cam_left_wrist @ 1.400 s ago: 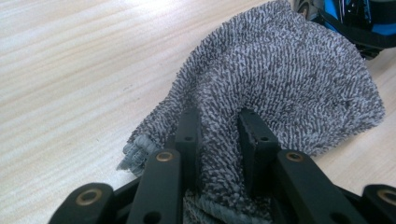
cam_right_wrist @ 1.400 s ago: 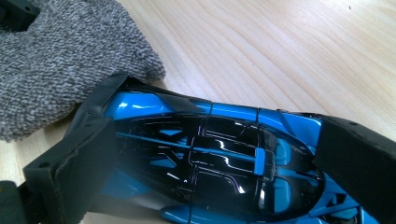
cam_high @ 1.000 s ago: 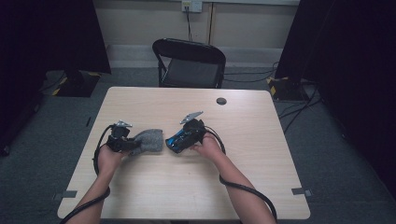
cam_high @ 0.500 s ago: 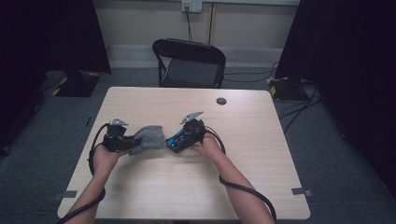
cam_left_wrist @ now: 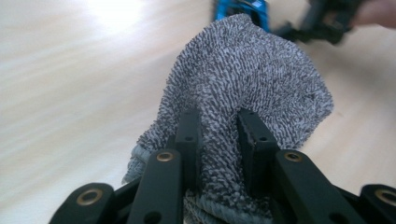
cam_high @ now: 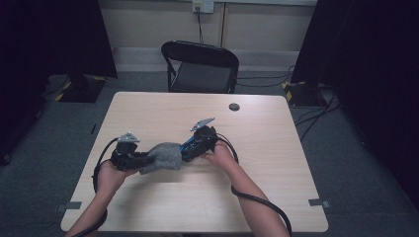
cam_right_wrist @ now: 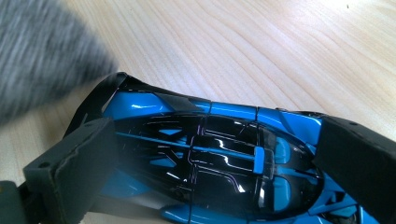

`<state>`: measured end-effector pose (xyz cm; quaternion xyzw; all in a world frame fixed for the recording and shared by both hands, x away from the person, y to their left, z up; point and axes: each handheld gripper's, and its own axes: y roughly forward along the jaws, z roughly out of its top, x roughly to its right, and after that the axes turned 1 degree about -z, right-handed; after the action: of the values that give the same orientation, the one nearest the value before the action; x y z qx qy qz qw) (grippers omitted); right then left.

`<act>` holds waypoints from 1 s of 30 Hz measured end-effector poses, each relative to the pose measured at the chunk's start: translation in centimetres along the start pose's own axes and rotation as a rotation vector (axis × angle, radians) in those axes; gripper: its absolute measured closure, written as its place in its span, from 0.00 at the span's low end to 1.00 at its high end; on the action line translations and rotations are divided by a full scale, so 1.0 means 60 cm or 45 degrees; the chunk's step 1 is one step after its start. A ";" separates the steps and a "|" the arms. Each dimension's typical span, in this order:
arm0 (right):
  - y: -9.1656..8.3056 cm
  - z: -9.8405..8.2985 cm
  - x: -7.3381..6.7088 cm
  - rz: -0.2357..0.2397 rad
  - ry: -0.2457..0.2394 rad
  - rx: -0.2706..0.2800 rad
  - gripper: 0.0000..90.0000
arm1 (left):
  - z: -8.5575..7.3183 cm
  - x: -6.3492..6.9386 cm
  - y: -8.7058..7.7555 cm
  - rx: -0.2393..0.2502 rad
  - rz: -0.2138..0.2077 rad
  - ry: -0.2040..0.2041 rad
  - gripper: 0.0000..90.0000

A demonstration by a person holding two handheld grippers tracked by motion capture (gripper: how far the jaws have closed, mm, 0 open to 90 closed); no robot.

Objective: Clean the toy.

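Cloth (cam_high: 160, 157) of grey terry pinched in my left gripper (cam_left_wrist: 219, 135) touches the blue toy car (cam_right_wrist: 210, 163) clamped by my right gripper (cam_right_wrist: 224, 177).

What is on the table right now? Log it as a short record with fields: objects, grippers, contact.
surface: wooden table
left gripper: shut on grey cloth, pinched between its jaws
right gripper: shut on blue toy car, jaws at either side
contact: cloth lies against one end of the car, as in the high view
other: black cap near the table's far edge; black chair behind the table
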<state>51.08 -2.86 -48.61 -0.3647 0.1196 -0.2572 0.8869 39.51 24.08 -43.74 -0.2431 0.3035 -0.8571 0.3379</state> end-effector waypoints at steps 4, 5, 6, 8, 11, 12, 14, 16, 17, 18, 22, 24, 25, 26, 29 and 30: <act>0.000 0.000 0.000 0.001 0.003 0.000 0.00 | -0.005 0.026 0.016 -0.039 -0.067 0.039 0.80; 0.000 0.000 -0.001 0.002 0.006 -0.002 0.00 | -0.005 0.032 0.020 -0.043 -0.075 0.059 0.80; 0.000 0.000 -0.001 0.002 0.006 0.002 0.00 | -0.006 0.039 0.024 -0.049 -0.084 0.072 0.80; 0.000 0.000 0.000 0.002 -0.002 0.002 0.00 | -0.005 0.050 0.030 -0.068 -0.099 0.106 0.80; 0.000 0.000 0.000 0.001 0.000 0.000 0.00 | -0.005 0.063 0.037 -0.080 -0.118 0.132 0.80; 0.000 0.000 0.000 0.001 0.001 -0.001 0.00 | -0.006 0.066 0.039 -0.091 -0.134 0.130 0.80; 0.000 0.000 0.000 0.002 0.000 0.001 0.00 | -0.009 0.073 0.043 -0.107 -0.152 0.143 0.80; 0.000 0.000 0.000 0.001 -0.001 0.000 0.00 | -0.012 0.080 0.049 -0.123 -0.175 0.156 0.81; 0.000 0.000 0.000 0.002 0.001 -0.001 0.00 | -0.014 0.083 0.053 -0.136 -0.177 0.168 0.81; 0.000 0.000 0.000 0.002 0.000 0.000 0.00 | -0.016 0.088 0.058 -0.154 -0.174 0.180 0.80; 0.000 -0.001 0.000 0.003 0.002 0.001 0.00 | -0.019 0.088 0.073 -0.185 -0.158 0.186 0.80; 0.000 -0.001 0.000 0.002 -0.001 0.002 0.00 | -0.017 0.081 0.076 -0.199 -0.135 0.179 0.80; 0.000 -0.001 0.000 0.002 -0.004 0.002 0.00 | -0.015 0.078 0.077 -0.197 -0.125 0.166 0.80; 0.000 0.000 0.000 0.003 -0.001 0.002 0.00 | -0.014 0.074 0.078 -0.197 -0.107 0.160 0.79; 0.000 -0.001 0.001 0.005 0.000 0.004 0.00 | -0.010 0.063 0.081 -0.197 -0.077 0.131 0.78; 0.000 -0.001 0.000 0.004 0.001 0.003 0.00 | -0.010 0.060 0.082 -0.202 -0.073 0.131 0.78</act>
<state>51.06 -2.91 -48.65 -0.3632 0.1203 -0.2562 0.8877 38.94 18.81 -46.74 -0.2333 0.3802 -0.8510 0.2771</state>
